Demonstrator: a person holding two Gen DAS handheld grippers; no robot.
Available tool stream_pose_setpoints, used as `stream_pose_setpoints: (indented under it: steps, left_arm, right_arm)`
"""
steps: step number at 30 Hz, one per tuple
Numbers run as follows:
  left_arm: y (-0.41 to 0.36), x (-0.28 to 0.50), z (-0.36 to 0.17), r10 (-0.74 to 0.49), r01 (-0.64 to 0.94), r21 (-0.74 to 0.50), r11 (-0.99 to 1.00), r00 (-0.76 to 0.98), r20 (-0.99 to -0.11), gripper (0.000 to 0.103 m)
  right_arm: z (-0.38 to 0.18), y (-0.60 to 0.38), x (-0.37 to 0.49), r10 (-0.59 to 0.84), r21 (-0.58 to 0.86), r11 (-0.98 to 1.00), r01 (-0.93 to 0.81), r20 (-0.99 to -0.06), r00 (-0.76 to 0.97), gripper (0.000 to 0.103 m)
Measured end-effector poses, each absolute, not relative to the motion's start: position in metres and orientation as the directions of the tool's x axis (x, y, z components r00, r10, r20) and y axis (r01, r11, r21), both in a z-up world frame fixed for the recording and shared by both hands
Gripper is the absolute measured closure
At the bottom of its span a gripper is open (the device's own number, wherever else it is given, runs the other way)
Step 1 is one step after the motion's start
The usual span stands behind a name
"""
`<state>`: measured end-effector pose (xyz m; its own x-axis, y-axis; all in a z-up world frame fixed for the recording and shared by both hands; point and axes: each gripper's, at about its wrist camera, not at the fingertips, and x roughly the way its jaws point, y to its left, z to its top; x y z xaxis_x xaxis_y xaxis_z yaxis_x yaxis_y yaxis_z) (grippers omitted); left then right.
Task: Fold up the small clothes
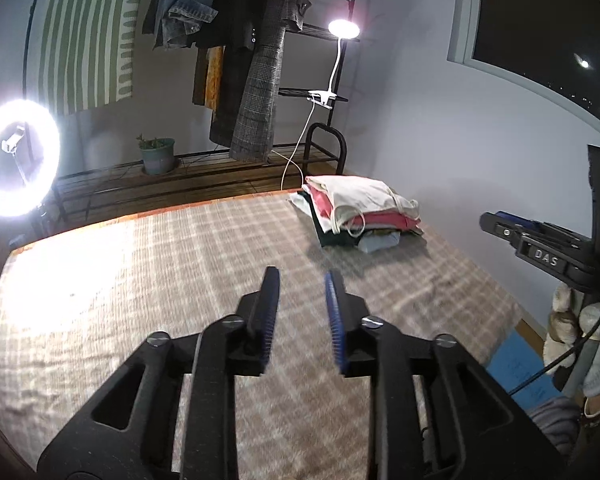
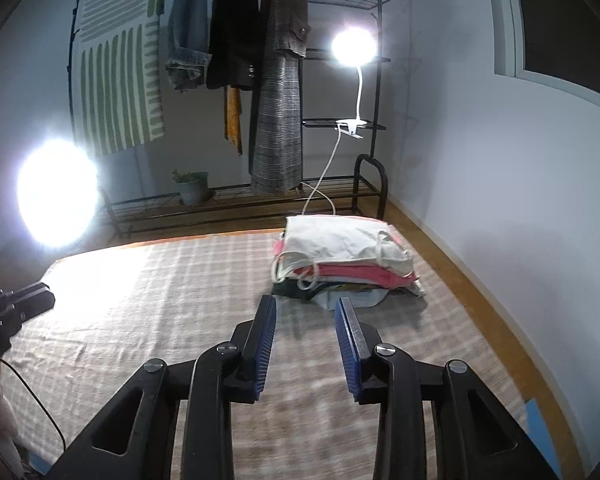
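We hold 2 grippers above a checked mat (image 1: pixel 140 280). The left gripper (image 1: pixel 302 280) and right gripper (image 2: pixel 306 306) both have their fingers apart and hold nothing. A pile (image 2: pixel 344 256) of folded clothes sits at the mat's far right corner, a cream piece on top; the right gripper is near it, not touching. No loose garment shows on the mat. We judge the next garment must be fetched; we should pinch 1 layer only, so the pile stays neat.

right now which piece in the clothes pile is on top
The cream-white piece with looped straps, lying over the pink one; darker and pale blue pieces sit underneath.
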<state>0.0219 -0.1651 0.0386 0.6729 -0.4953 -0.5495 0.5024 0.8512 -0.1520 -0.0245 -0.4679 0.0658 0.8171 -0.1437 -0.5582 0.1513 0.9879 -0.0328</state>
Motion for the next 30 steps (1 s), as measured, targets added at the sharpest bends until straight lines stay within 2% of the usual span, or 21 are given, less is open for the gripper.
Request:
stream_pose_setpoints:
  steps: [2, 3, 4, 6, 9, 10, 12, 13, 15, 18, 20, 24, 30]
  left_arm:
    - [-0.163, 0.012, 0.031, -0.489, 0.508, -0.131, 0.851, 0.679, -0.548, 0.077]
    - [-0.162, 0.009, 0.028, -0.488, 0.51, -0.125, 0.851, 0.678, -0.55, 0.072]
    - [-0.162, 0.008, 0.025, -0.489, 0.511, -0.126, 0.85, 0.676, -0.552, 0.062]
    - [-0.158, 0.005, 0.02, -0.496, 0.51, -0.142, 0.848, 0.669, -0.554, 0.052]
    - [-0.154, 0.002, 0.015, -0.494, 0.501, -0.149, 0.852, 0.679, -0.543, 0.047]
    - [-0.153, 0.001, 0.014, -0.49, 0.498, -0.144, 0.855, 0.686, -0.539, 0.042]
    - [-0.152, 0.0, 0.011, -0.48, 0.493, -0.132, 0.86, 0.693, -0.538, 0.034]
    - [-0.152, 0.0, 0.01, -0.476, 0.492, -0.128, 0.861, 0.692, -0.544, 0.032]
    - [-0.15, -0.001, 0.009, -0.466, 0.484, -0.121, 0.866, 0.697, -0.546, 0.03]
    - [-0.148, -0.002, 0.01, -0.438, 0.463, -0.098, 0.881, 0.718, -0.54, 0.023]
    - [-0.145, -0.003, 0.011, -0.425, 0.451, -0.088, 0.888, 0.733, -0.532, 0.022]
    - [-0.143, -0.006, 0.013, -0.397, 0.428, -0.065, 0.902, 0.758, -0.518, 0.011]
    - [-0.143, -0.013, 0.016, -0.355, 0.401, -0.012, 0.916, 0.796, -0.49, 0.003]
  right_arm:
    - [0.057, -0.46, -0.028, -0.139, -0.026, 0.988, 0.149, -0.555, 0.82, 0.071]
    - [0.053, -0.457, -0.03, -0.142, -0.03, 0.988, 0.151, -0.553, 0.821, 0.07]
    - [0.049, -0.453, -0.031, -0.149, -0.034, 0.987, 0.156, -0.55, 0.822, 0.069]
    - [0.041, -0.449, -0.03, -0.152, -0.031, 0.986, 0.161, -0.548, 0.822, 0.062]
    - [0.031, -0.447, -0.03, -0.14, -0.008, 0.987, 0.163, -0.554, 0.821, 0.059]
    - [0.028, -0.446, -0.028, -0.146, -0.011, 0.986, 0.168, -0.552, 0.821, 0.056]
    - [0.024, -0.444, -0.027, -0.159, -0.027, 0.985, 0.173, -0.548, 0.821, 0.044]
    - [0.023, -0.442, -0.027, -0.164, -0.035, 0.984, 0.173, -0.548, 0.821, 0.042]
    - [0.021, -0.441, -0.026, -0.16, -0.036, 0.985, 0.168, -0.547, 0.822, 0.03]
    - [0.02, -0.436, -0.029, -0.162, -0.04, 0.985, 0.166, -0.529, 0.833, 0.016]
    - [0.022, -0.434, -0.03, -0.175, -0.052, 0.983, 0.174, -0.512, 0.841, 0.012]
    - [0.025, -0.435, -0.031, -0.188, -0.044, 0.981, 0.191, -0.491, 0.85, 0.002]
    - [0.025, -0.437, -0.032, -0.192, -0.023, 0.978, 0.207, -0.482, 0.855, 0.0]
